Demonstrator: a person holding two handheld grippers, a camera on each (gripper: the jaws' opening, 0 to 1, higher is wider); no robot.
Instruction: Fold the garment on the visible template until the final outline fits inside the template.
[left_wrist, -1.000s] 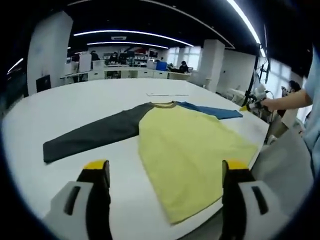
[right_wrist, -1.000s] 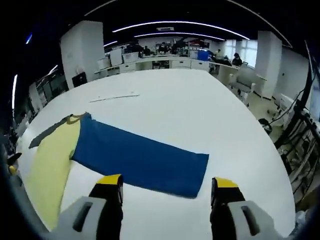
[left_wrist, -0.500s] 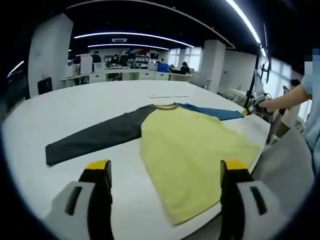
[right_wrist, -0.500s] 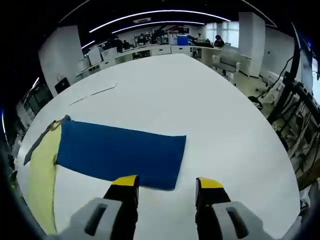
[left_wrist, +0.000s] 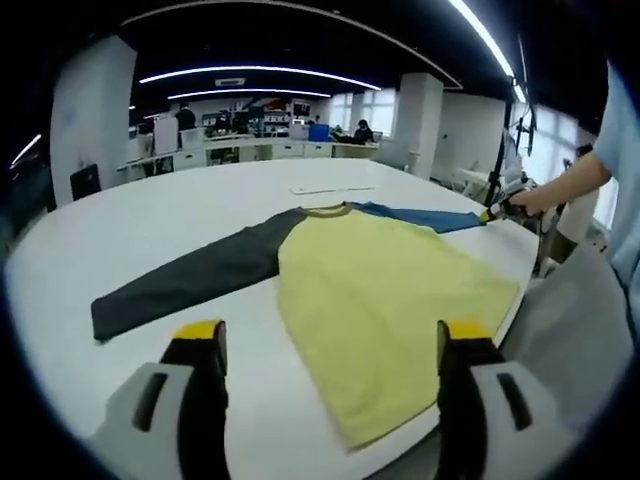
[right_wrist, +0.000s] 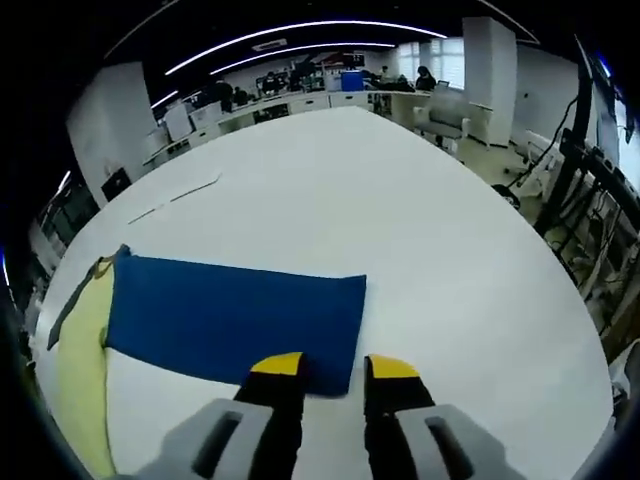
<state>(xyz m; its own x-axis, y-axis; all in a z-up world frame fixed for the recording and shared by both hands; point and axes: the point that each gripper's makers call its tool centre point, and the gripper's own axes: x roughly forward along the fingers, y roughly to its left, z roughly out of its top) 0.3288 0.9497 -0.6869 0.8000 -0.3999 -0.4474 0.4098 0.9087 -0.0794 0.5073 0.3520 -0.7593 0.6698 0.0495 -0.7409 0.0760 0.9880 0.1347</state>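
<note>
A long-sleeved shirt lies flat on the white table (left_wrist: 150, 215): yellow body (left_wrist: 380, 300), dark grey sleeve (left_wrist: 190, 275) stretched left, blue sleeve (left_wrist: 425, 217) stretched right. My left gripper (left_wrist: 328, 335) hovers open above the shirt's near hem, touching nothing. In the right gripper view the blue sleeve (right_wrist: 235, 320) lies across the table (right_wrist: 450, 260). My right gripper (right_wrist: 335, 368) has its jaws narrowed but still apart, straddling the near corner of the cuff. From the left gripper view, the right gripper (left_wrist: 497, 210) sits at the blue cuff in a person's hand.
A thin pale strip (left_wrist: 335, 189) lies on the table beyond the collar, also the strip (right_wrist: 175, 195) in the right gripper view. The table's edge runs close on the right beside the person (left_wrist: 610, 200). Desks and people stand far behind.
My right gripper has moved down onto the blue cuff and its jaws have drawn closer together. The left gripper has held almost still.
</note>
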